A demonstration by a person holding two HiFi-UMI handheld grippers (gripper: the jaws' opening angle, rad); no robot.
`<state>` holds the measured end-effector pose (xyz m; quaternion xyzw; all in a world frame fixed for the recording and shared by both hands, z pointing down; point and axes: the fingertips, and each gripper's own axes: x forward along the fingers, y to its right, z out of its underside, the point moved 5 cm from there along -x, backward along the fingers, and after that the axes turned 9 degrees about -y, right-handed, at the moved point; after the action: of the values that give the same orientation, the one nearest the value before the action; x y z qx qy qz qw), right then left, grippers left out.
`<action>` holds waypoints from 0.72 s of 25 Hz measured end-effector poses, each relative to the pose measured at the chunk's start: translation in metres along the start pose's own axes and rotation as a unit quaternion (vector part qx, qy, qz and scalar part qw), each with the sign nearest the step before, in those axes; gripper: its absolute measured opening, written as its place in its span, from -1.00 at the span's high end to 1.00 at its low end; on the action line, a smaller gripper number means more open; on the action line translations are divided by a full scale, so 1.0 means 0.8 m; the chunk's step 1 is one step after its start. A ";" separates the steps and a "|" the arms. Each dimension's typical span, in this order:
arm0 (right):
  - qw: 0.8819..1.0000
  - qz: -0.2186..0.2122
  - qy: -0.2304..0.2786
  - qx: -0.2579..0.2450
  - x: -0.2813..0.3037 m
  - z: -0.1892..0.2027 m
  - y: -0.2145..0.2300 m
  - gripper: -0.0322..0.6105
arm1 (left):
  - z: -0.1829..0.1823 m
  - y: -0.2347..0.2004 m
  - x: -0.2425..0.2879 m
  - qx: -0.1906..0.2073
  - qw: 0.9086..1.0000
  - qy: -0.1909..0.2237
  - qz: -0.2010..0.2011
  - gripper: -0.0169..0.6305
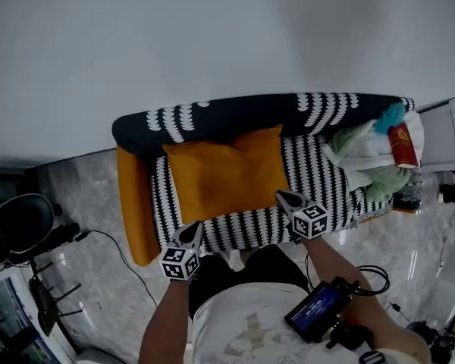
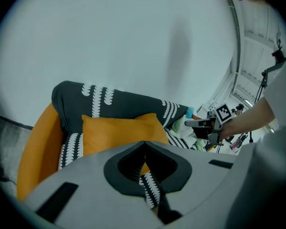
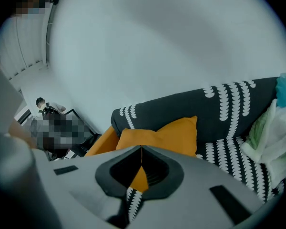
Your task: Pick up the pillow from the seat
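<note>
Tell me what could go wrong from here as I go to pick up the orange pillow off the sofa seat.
1. Both the left gripper and right gripper are shut; reaching in like that would likely shove the pillow against the backrest rather than grasp it.
2. The heap of cloth at the right end of the seat lies near the right gripper's path and might snag.

Black-and-white patterned sofa point(image 1: 312, 177) with orange pillow point(image 1: 226, 174) and heap of cloths point(image 1: 368, 158) on seat.

I count one orange pillow point(image 1: 226, 174) on one patterned seat point(image 1: 235, 116), one red book point(image 1: 403, 145) at the seat's right end, and two grippers: the left gripper point(image 1: 191, 234) and the right gripper point(image 1: 285, 199).
</note>
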<state>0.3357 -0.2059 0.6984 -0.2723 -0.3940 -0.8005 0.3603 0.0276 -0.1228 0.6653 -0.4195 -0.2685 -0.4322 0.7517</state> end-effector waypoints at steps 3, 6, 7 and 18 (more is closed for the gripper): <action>1.000 0.000 -0.018 0.007 0.021 0.013 0.014 0.86 | 0.013 -0.018 0.017 -0.037 0.999 -0.003 -0.010 0.91; 0.999 0.005 -0.035 0.010 0.041 0.020 0.030 0.86 | 0.023 -0.039 0.032 -0.072 0.997 -0.005 -0.021 0.91; 0.999 0.006 -0.039 0.009 0.048 0.021 0.035 0.86 | 0.025 -0.046 0.037 -0.073 0.997 -0.008 -0.025 0.91; 0.999 0.010 -0.047 -0.009 0.108 -0.012 0.074 0.85 | 0.037 -0.102 0.090 -0.084 0.995 -0.026 -0.057 0.91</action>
<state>0.3299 -0.2708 0.7809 -0.3166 -0.4000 -0.7871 0.3468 -0.0098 -0.1500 0.7682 -0.4765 -0.2744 -0.4839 0.6808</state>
